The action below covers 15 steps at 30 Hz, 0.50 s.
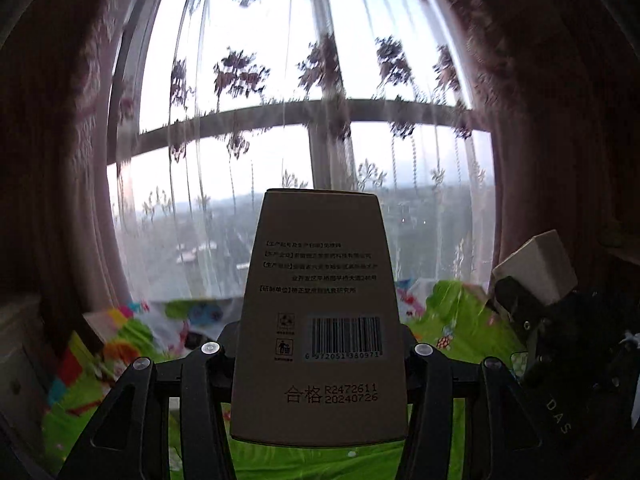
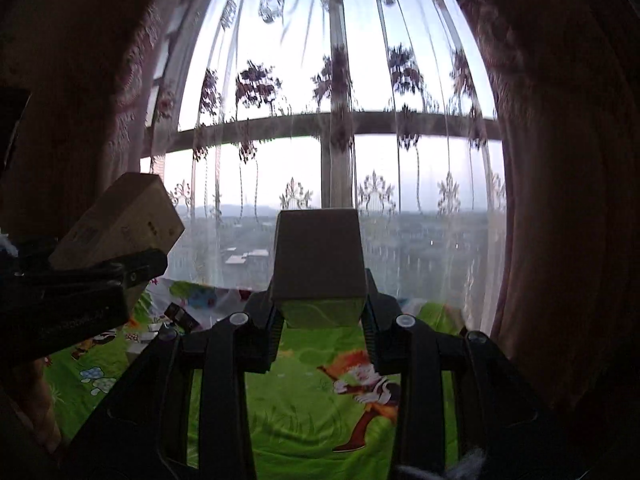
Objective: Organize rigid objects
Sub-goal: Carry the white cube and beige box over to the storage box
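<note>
Gripping: left tool (image 1: 320, 350) clamped on tall barcode carton (image 1: 320, 320), held up w/ lace-curtained window (image 1: 280, 100) behind. Right tool (image 2: 320, 320) closed on small plain box (image 2: 319, 256), raised above green cartoon bedsheet (image 2: 304, 412). Both items off bed.

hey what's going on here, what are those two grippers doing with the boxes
A person is holding a gripper in each hand, both lifted above a bed with a bright green cartoon sheet, facing a window with lace curtains. The left gripper has its jaws shut on a tall tan box with a barcode. The right gripper is clamped on a smaller plain box. A few small items lie on the sheet near the far edge, too blurred to identify.
</note>
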{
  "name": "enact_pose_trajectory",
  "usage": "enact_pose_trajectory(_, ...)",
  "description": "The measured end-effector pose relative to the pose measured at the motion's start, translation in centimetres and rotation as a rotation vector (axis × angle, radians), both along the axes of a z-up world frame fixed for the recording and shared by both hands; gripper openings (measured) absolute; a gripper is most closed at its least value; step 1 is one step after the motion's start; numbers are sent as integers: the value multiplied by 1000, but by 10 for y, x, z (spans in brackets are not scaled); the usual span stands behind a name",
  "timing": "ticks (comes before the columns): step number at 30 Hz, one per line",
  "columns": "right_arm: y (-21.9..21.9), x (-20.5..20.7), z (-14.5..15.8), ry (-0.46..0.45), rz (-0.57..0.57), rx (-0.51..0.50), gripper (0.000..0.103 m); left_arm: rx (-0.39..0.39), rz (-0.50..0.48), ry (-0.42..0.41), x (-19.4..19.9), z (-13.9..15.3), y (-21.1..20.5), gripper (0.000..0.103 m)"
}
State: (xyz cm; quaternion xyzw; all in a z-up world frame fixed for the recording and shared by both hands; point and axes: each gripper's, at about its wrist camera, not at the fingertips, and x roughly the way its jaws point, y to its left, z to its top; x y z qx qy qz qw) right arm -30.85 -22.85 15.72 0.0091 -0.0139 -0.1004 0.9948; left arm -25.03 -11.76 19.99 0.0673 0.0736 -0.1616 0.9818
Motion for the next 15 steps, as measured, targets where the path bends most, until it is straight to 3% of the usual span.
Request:
enact_pose_trajectory(7,12,-17,15,-20,27,-28,38,-2,-21,1,-20,8,6,52)
enact_pose_trajectory(15,37,-15,15,-14,112,-51,38,-12,56,17,-25,0,41,52)
